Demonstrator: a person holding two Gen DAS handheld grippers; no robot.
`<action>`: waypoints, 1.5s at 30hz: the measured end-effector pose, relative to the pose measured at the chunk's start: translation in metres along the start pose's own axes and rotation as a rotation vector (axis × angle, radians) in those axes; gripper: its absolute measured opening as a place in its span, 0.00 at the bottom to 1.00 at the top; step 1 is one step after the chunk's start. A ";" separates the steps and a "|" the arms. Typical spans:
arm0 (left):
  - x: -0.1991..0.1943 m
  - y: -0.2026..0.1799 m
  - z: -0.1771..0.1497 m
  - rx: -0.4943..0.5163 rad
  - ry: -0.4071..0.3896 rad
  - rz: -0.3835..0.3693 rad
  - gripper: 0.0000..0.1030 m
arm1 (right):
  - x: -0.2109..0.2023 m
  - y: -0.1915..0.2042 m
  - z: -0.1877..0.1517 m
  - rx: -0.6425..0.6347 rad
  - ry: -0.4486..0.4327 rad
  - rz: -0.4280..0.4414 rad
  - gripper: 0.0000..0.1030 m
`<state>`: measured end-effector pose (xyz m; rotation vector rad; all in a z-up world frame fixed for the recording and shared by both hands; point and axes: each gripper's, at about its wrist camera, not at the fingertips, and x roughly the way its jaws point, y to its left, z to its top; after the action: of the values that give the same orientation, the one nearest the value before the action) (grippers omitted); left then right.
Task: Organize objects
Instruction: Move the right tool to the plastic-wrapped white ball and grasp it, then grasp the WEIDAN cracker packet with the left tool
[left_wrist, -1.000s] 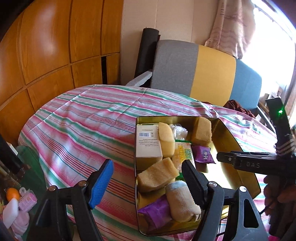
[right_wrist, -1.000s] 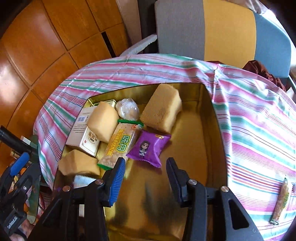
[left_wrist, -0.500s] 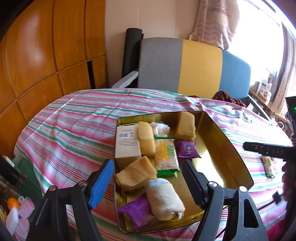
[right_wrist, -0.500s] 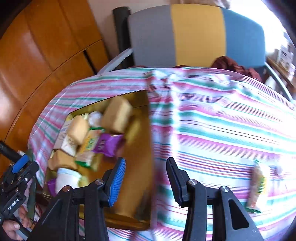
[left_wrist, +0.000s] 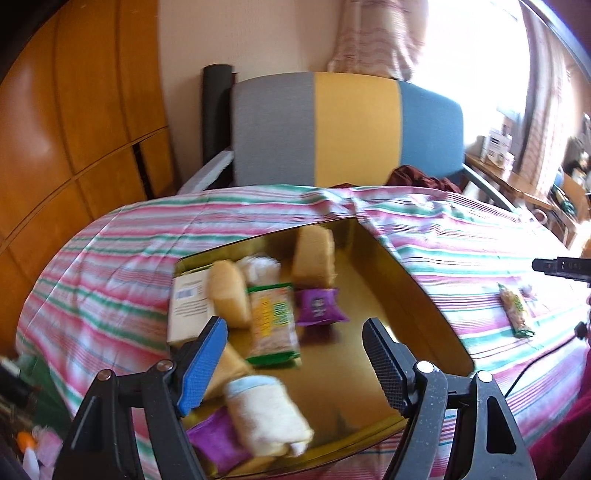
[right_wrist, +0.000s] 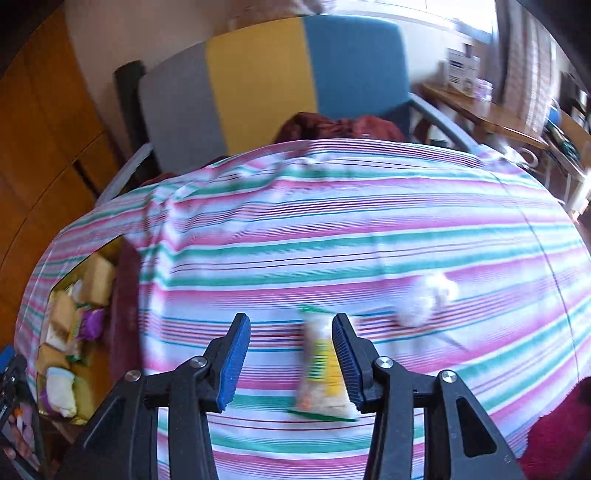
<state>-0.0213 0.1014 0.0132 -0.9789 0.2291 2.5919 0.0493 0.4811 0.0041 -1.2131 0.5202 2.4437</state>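
Hovering right gripper (right_wrist: 291, 363) — fingers apart, snack packet (right_wrist: 323, 373) below

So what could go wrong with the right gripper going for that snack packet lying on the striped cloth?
The right gripper is open, and the green-edged snack packet sits off-centre against one finger, so closing may push it aside. The flat wrapper on the loose striped tablecloth may pinch fabric too. The white fluffy ball nearby could get knocked.

Both grippers, left gripper (left_wrist: 295, 365) and right gripper (right_wrist: 291, 360), have black frames with silver screws, one blue ribbed pad (the other black).
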 end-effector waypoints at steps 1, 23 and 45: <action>0.001 -0.007 0.002 0.016 -0.002 -0.012 0.74 | 0.001 -0.012 0.002 0.027 0.000 -0.011 0.45; 0.055 -0.186 0.043 0.261 0.099 -0.307 0.74 | 0.069 -0.122 0.015 0.391 0.111 -0.067 0.50; 0.132 -0.280 0.043 0.246 0.325 -0.480 0.71 | 0.043 -0.132 0.020 0.350 0.020 -0.220 0.31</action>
<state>-0.0311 0.4070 -0.0492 -1.1885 0.3385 1.9193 0.0738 0.6116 -0.0410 -1.0848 0.7419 2.0535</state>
